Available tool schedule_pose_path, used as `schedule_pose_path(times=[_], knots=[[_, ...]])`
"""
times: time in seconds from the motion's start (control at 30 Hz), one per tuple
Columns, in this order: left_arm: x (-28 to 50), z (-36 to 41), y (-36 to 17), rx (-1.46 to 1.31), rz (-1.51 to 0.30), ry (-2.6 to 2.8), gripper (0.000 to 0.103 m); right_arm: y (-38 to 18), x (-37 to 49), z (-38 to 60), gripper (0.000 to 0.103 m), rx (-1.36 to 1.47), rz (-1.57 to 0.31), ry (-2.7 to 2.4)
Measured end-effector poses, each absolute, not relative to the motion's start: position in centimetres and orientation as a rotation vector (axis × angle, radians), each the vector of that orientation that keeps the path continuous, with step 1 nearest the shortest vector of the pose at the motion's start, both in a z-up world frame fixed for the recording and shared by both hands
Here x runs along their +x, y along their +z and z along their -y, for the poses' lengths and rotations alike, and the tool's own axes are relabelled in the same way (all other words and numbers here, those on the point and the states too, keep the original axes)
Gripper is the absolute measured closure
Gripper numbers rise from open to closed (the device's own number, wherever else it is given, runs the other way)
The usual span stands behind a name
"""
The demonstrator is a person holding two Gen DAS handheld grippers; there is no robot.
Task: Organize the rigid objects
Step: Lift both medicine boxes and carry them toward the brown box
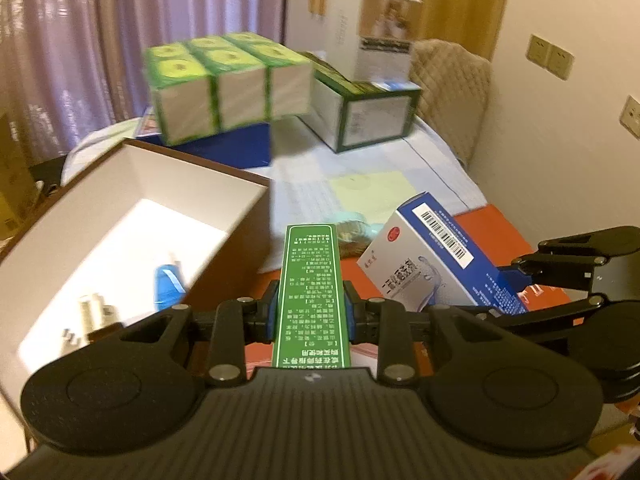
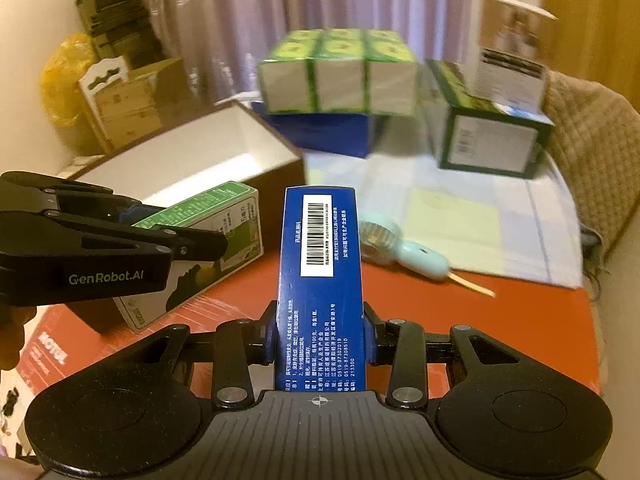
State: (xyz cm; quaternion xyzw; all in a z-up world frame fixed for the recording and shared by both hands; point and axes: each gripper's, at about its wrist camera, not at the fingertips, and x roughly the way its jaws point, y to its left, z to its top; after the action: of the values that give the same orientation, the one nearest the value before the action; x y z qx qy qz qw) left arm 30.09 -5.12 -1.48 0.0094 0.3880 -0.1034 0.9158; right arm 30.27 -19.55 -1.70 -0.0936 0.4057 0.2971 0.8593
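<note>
Medicine cartons are the things being sorted, and each tong has one now. The left gripper (image 1: 308, 316) is clenched on the green carton (image 1: 311, 292), pressing its two narrow sides, and this carton is lifted above the red surface (image 1: 504, 224), close to the near corner of the open brown box (image 1: 240, 216). The right gripper (image 2: 320, 336) is closed on the blue carton (image 2: 322, 280) in the same way; in the left wrist view this carton hangs tilted, just beside the green one, and I cannot tell if they touch. Inside the brown box, which has white inner walls, some small items already lie on the bottom, among them something blue. So I judge the step in hand is the carrying of both cartons toward the box, with the placing not yet done. The next move probably calls for bringing the green carton over the box rim, lowering it to a free part of the bottom, and then opening the tong. A mint handheld fan (image 2: 404, 252) lies on the table beyond the blue carton and seems out of the way.
</note>
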Motion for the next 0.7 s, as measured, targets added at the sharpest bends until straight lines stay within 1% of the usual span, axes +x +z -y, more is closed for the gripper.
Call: schedule_pose_path(times=[0.37, 0.7], knots=[[28.8, -2.7, 0.8, -0.015, -0.744, -0.084, 0.078, -0.4, 30.0, 10.9, 0.067, -0.208, -0.843, 0.764], [29.8, -9.0, 0.7, -0.035, -0.742, -0.009, 0.078, -0.9, 30.8, 2.3, 0.067, -0.218, -0.859, 0.852]])
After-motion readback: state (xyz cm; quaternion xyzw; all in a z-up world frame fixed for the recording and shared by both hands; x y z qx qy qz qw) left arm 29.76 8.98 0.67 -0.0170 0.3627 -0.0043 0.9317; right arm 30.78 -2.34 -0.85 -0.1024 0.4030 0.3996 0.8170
